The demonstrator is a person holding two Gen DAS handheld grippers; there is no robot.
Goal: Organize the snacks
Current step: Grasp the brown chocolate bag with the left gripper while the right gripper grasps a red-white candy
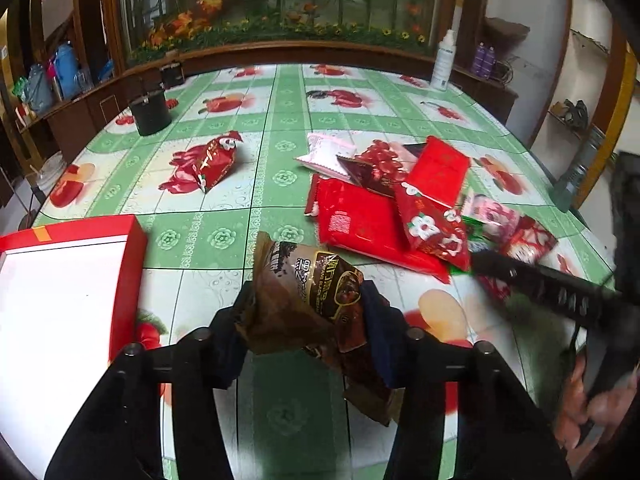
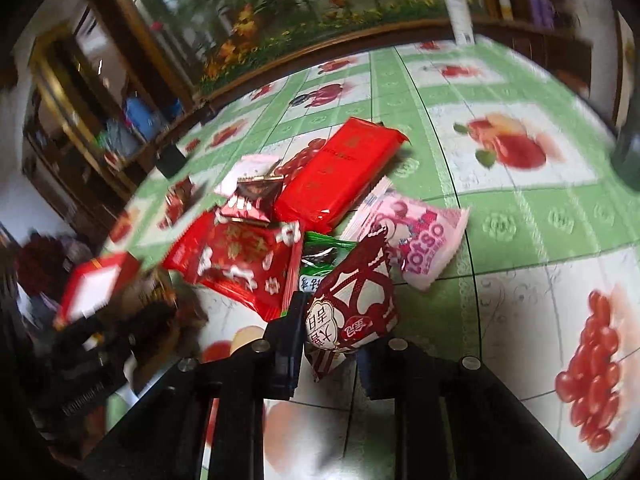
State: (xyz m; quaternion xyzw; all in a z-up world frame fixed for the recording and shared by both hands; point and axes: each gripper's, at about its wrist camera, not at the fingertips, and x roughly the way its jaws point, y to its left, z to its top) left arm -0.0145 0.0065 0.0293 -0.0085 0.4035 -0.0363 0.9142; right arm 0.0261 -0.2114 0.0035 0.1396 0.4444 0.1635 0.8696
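The left gripper has its two fingers closed partway on a brown snack packet, which is pinched at its middle and sticks out from between the pads toward 12 o'clock and back toward 5 o'clock, lifted clear of the green fruit-patterned tablecloth. At 9 o'clock of that gripper lies one red box with a white inside, open side up. At 11 o'clock, well apart, one red packet lies alone, with a black cup farther off beyond it. At 1 to 2 o'clock sits the pile of snacks: roughly eight packets overlapping, among them two large flat red ones, a pale pink one at the far side and a dark one on top; an exact count is hard where they overlap. In the right wrist view the right gripper is nearly closed, squeezing one dark-red-and-white packet between its fingers, at the near edge of the pile. A pink packet lies just beyond it at 1 o'clock, a long red packet at 12 o'clock. One white bottle stands at the table's far edge.
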